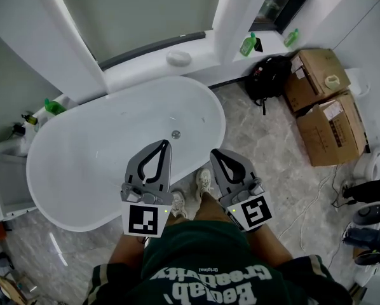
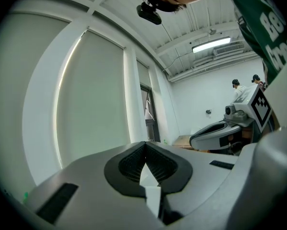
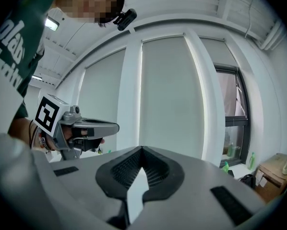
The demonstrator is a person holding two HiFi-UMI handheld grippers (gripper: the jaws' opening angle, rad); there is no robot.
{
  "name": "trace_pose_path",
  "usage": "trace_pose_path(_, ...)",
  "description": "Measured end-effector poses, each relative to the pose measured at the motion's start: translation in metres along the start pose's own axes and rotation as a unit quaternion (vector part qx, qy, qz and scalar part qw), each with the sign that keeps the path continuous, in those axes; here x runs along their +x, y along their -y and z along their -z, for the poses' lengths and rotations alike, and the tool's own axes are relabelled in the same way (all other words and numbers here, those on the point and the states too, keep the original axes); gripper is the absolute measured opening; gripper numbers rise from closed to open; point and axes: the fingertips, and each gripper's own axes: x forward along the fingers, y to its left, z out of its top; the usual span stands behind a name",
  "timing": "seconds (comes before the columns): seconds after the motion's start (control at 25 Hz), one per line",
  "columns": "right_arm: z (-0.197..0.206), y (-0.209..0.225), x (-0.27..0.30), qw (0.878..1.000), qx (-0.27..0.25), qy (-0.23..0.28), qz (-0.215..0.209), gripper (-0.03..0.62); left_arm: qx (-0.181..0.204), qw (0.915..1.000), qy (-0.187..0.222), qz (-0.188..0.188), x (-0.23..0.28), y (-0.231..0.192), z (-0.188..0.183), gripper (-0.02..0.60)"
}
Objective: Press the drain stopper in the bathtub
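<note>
The drain stopper (image 1: 175,134) is seen only in the head view, as a small round metal disc on the floor of the white oval bathtub (image 1: 69,170), toward the end nearer the window. Nothing is touching it.

The left claw (image 1: 165,143) is held above the near part of the tub, its tip pointed toward the stopper but apart from it. The right claw (image 1: 213,152) is held beside it, over the tub's near rim and the grey marbled floor (image 1: 272,189). Both claws are clenched: in each gripper view the two dark ribbed pads are seen meeting at the tip, with nothing gripped between them.

Neither the tub nor the stopper is shown in the gripper views. Pale window blinds (image 2: 93,95) fill the left gripper view, with a lit ceiling lamp (image 2: 211,44) and two distant persons (image 2: 244,87) at the right. In the right gripper view the left claw and its marker cube are shown against the window.

A white oval item (image 1: 178,58) is noted on the ledge behind the tub. Two cardboard boxes (image 1: 333,132) are stood on the floor to the right, a roll of tape (image 1: 333,81) lying on the farther one. A black backpack (image 1: 268,78) is set beside them.
</note>
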Motion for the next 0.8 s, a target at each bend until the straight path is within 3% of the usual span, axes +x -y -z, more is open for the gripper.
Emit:
trace_pose_path(0.2, -0.014, 0.02, 0.022, 0.999, 0.0, 0.033, -0.037, 0.011, 0.001, 0.9998, -0.006, -0.021, 0.023, -0.002, -0.005, 0.009)
trace_pose_path(0.64, -0.016, 0.046, 0.062, 0.991, 0.001, 0.038, -0.129, 0.012, -0.003, 0.9978, -0.025, -0.062, 0.069, -0.012, -0.006, 0.009)
trace_pose_path(0.8, -0.011, 0.062, 0.072, 0.991, 0.003, 0.026, -0.134, 0.011, 0.007, 0.9969, -0.03, -0.072, 0.084, -0.011, -0.01, 0.009)
